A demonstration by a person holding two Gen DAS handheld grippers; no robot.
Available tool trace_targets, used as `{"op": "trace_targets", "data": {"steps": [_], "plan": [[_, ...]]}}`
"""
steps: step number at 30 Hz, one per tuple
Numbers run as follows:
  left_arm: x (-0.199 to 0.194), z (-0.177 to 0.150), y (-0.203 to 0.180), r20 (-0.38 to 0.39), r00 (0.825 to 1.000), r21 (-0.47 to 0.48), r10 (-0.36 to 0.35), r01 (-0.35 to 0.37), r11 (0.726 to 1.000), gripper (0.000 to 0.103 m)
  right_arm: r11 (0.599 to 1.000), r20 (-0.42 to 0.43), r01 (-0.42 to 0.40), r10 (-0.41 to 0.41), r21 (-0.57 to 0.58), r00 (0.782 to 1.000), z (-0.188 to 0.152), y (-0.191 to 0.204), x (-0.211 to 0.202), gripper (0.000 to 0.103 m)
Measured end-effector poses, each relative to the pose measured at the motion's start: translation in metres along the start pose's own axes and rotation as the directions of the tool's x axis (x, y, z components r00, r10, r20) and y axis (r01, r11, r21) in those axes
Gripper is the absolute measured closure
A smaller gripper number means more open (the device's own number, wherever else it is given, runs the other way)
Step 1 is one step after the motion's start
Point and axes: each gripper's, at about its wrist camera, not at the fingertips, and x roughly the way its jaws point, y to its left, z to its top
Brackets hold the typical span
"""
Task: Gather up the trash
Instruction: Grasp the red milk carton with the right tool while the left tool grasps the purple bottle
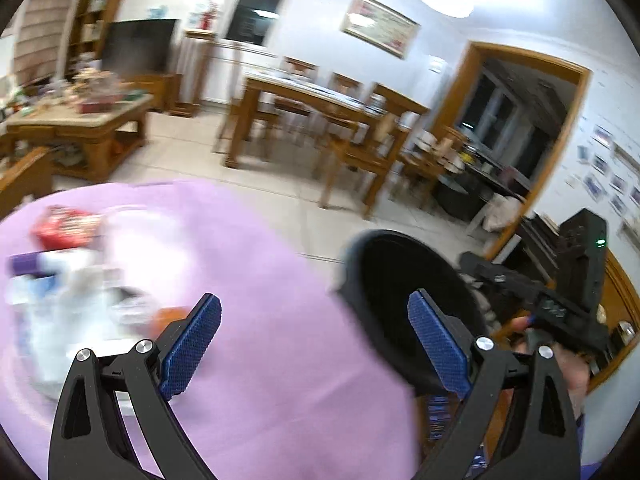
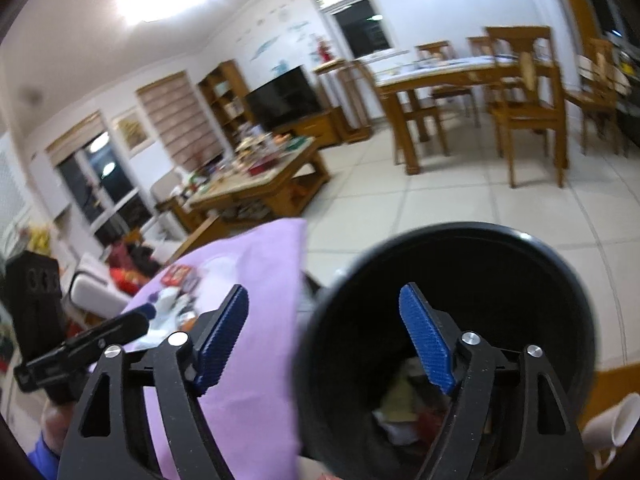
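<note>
— What's in the bin?
— The black bin (image 2: 452, 344), right of the purple cloth (image 2: 240, 360), holds crumpled scraps at its bottom. More trash (image 1: 64, 276) lies blurred on the cloth, far left.
— Your hands?
— My left hand-held gripper (image 1: 314, 344) and right hand-held gripper (image 2: 324, 340) both gape wide, empty, angled downward.

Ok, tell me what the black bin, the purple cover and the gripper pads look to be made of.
Black bin: probably plastic, with a smooth rim and a dull sheen; the blur leaves it open.
Purple cover: looks like cloth, matte, with soft folds at its edge.
Gripper pads: blue, likely rubber or textured plastic, with a fine knurled grid on black arms that look like plastic.
</note>
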Motion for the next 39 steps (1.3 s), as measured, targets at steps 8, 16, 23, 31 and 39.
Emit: {"op": "trace_targets", "data": {"steps": [8, 16, 23, 31, 39], "plan": [[-0.061, -0.013, 0.124, 0.022, 0.988, -0.106, 0.154, -0.151, 0.983, 0.009, 0.968, -0.135, -0.138, 0.111, -0.209, 0.985, 0.007, 0.148, 0.089, 0.017], [-0.067, 0.012, 0.200, -0.010, 0.966, 0.025, 0.257, -0.257, 0.966, 0.016, 0.863, -0.303, -0.237, 0.103, -0.447, 0.947, 0.015, 0.280, 0.203, 0.017], [-0.034, 0.021, 0.227, -0.110, 0.968, 0.192, 0.224, -0.200, 0.961, 0.031, 0.740, -0.435, -0.283, -0.015, -0.610, 0.900, 0.010, 0.341, 0.319, 0.017], [-0.023, 0.022, 0.234, -0.135, 0.968, 0.262, 0.211, -0.170, 0.950, 0.031, 0.765, -0.562, -0.330, -0.049, -0.553, 0.826, 0.000, 0.346, 0.396, 0.032], [0.021, 0.021, 0.210, -0.234, 0.939, 0.442, 0.253, -0.129, 0.887, 0.054, 0.907, -0.446, -0.258, 0.089, -0.334, 0.891, 0.035, 0.298, 0.357, 0.051]]}}
